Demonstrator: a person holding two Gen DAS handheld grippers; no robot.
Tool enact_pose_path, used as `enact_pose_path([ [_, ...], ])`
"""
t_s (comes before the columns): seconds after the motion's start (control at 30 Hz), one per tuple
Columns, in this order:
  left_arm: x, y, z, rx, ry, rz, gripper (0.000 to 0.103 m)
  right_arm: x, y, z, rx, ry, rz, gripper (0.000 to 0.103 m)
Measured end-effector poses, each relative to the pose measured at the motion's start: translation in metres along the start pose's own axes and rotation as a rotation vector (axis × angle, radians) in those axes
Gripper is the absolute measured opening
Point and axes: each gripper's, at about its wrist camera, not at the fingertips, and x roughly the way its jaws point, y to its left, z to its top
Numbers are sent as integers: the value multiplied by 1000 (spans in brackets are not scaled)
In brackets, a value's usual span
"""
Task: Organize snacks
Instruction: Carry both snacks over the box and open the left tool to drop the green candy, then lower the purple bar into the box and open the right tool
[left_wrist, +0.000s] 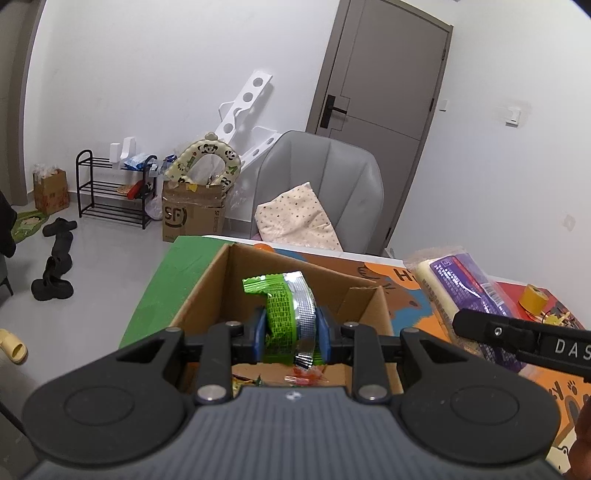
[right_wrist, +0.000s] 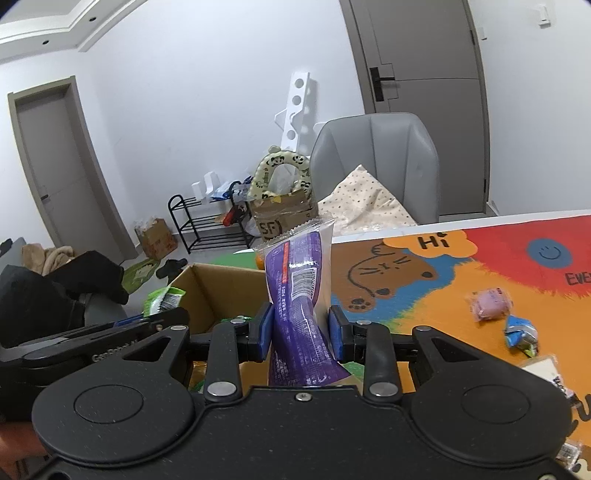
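A brown carton (left_wrist: 192, 216) on the far floor bears "SF". The colourful mat (right_wrist: 480, 258) reads "Hi" on an orange cloud beside the drawn cat. The right gripper (left_wrist: 554, 345) shows "DAS"; the print on the snack packets is too small to read.

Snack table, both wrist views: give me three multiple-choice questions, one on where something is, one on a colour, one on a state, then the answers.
1. Where is the green snack packet?
A. above the open cardboard box
B. on the grey chair
C. on the floor

2. What colour is most of the wrapper in the right gripper?
A. red
B. purple
C. yellow

3. What state is the left gripper in?
A. open and empty
B. out of view
C. shut on the packet

Answers: 1 A, the box interior shows behind and below it. 2 B, the purple snack pack fills the pads. 3 C, both blue pads press the packet.
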Motion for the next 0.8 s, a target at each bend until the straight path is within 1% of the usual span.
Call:
enact_pose_path([
  [0.23,11,9,0,-30,12,-15,28,10,12,4,-22,15,-14,30],
  [0.33,11,13,2,-47,-3,-9,27,12,19,5,-30,19,-19,30],
  [0.63,1,27,4,-81,-25,1,29,26,42,9,-57,35,14,30],
  [0.8,-7,33,7,-85,-38,3,31,33,47,11,-39,56,44,30],
])
